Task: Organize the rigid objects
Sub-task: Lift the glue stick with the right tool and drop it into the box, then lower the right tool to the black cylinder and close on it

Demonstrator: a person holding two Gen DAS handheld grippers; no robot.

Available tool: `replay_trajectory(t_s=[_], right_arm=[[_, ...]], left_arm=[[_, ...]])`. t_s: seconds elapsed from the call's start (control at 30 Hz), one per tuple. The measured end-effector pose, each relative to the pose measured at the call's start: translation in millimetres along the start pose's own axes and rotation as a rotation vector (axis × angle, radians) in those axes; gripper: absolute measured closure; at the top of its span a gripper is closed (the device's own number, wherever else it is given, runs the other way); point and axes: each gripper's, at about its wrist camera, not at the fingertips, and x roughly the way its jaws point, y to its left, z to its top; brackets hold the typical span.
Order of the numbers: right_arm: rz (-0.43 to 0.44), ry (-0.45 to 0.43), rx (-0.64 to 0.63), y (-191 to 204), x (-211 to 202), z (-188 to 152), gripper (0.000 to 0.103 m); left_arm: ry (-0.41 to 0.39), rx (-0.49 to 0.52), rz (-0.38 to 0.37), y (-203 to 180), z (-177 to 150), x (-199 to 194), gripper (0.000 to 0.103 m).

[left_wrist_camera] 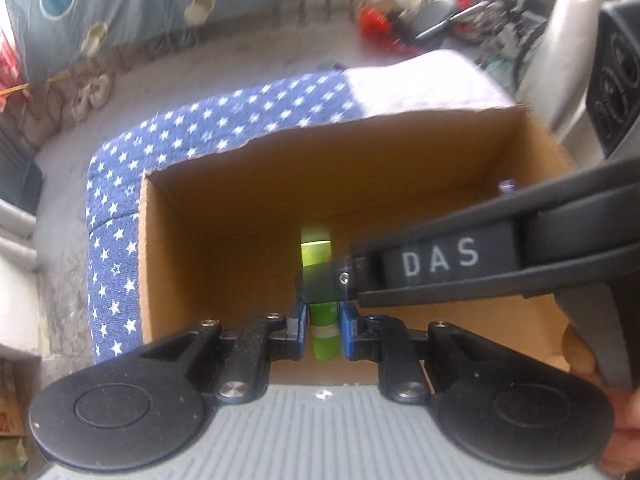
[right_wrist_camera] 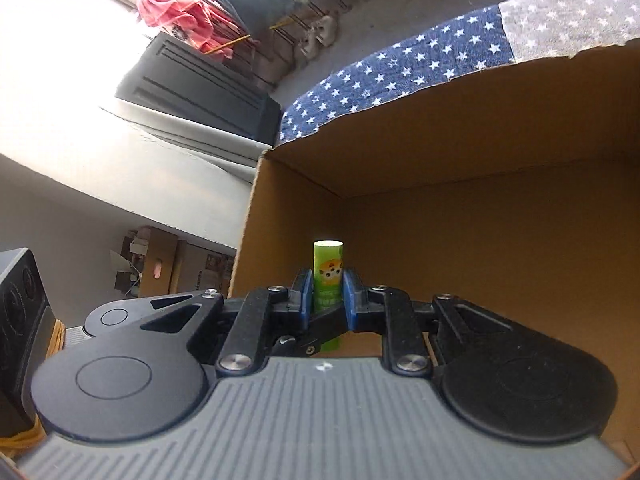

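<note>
Grey floor, cluttered at the far edge; a blue star-print cloth (left_wrist_camera: 208, 128) covers the surface under an open cardboard box (left_wrist_camera: 248, 200), and the cloth turns grey with stars toward the right. In the right wrist view, a dark cabinet (right_wrist_camera: 200, 92) stands beyond the cloth, red fabric (right_wrist_camera: 180, 12) behind it.

You have both tools on 1 object: a green cylindrical tube (right_wrist_camera: 329, 276) with a cartoon face on its label, held over the box opening, with the brown inner walls behind it.

Your left gripper (left_wrist_camera: 324, 330) has its 2 blue pads pressed against the lower part of the tube, 1 on each side, gap narrow. A pale band rings the tube between the pads.

Your right gripper (right_wrist_camera: 329, 296) is likewise closed to a narrow gap, blue pads touching the tube at its label. In the left wrist view it reaches in from the right, body lettered "DAS", and its black tip covers the tube's middle; the tube's top shows above it.

In the right wrist view the left gripper's black finger crosses below the right pads. The tube stands upright there, with its flat top clear of both tools.
</note>
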Motion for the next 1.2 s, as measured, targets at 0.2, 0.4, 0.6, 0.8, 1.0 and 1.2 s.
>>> replay_trajectory(t_s=[0.2,0.4,0.6,0.8,1.0,1.2], right_arm=[[-0.002,0.053,0.083,-18,58,21,0.086],[0.014,0.044,0.123,-27,80,28,0.083],[0.045,0.003,0.085,-17,54,23,0.076],[0.077,-0.096,-0.014,-7,-19,-13,0.070],[0.100,-0.287,-0.146,-3,-140,-90,0.057],[0.024,-0.376,-0.113,-42,-186,-175,0.056]], left_arm=[[0.021,-0.005,0.058,8,6,27,0.072],[-0.018,-0.022,0.032,12,9,15,0.062],[-0.120,-0.009,0.022,8,-4,-31,0.062],[-0.248,0.073,0.008,-13,-42,-98,0.054],[-0.336,0.145,-0.054,-40,-99,-139,0.052],[-0.322,0.182,-0.175,-79,-161,-123,0.052]])
